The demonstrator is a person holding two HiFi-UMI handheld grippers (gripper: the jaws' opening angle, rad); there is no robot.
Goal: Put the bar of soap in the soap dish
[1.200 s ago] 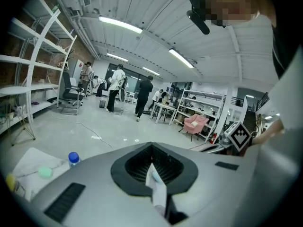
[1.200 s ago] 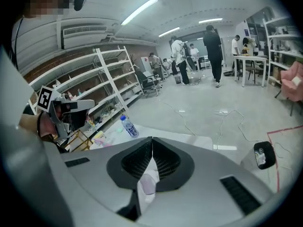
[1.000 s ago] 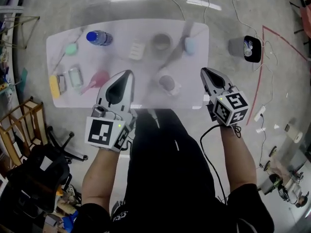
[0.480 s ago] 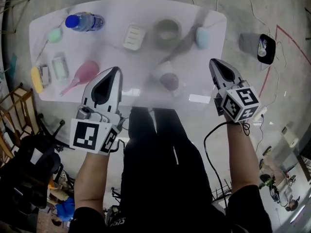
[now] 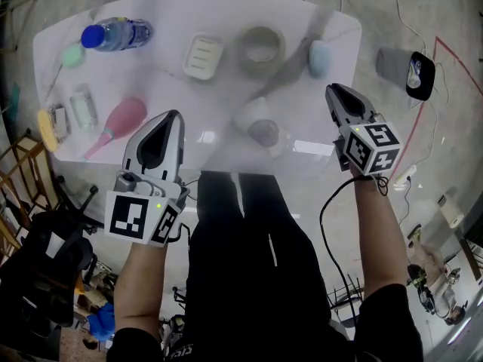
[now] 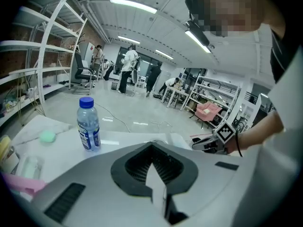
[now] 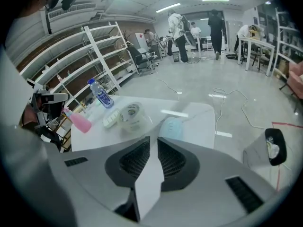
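The white ridged soap dish [image 5: 202,56] lies at the table's far middle, beside a roll of tape [image 5: 262,45]. A light-blue oval bar [image 5: 320,57], which looks like the soap, lies at the far right of the table and shows just past the right jaws as the pale blue bar [image 7: 170,126]. My left gripper [image 5: 172,116] hovers over the near edge, shut and empty, and its own view shows the left gripper [image 6: 152,144] the same way. My right gripper [image 5: 333,90] hangs near the right edge, short of the bar. Its jaws have just been opening to a narrow slit with nothing between them [image 7: 152,138].
On the white table [image 5: 226,89] stand a water bottle [image 5: 115,34], a green round thing [image 5: 72,55], a pink spray bottle [image 5: 117,124], a clear container [image 5: 81,108] and a cup [image 5: 256,123]. A dark bin [image 5: 413,72] and cables are on the floor at right.
Both grippers have sunk toward the table's near edge. The head view has shifted, so the table now looks larger and fills more of the picture.
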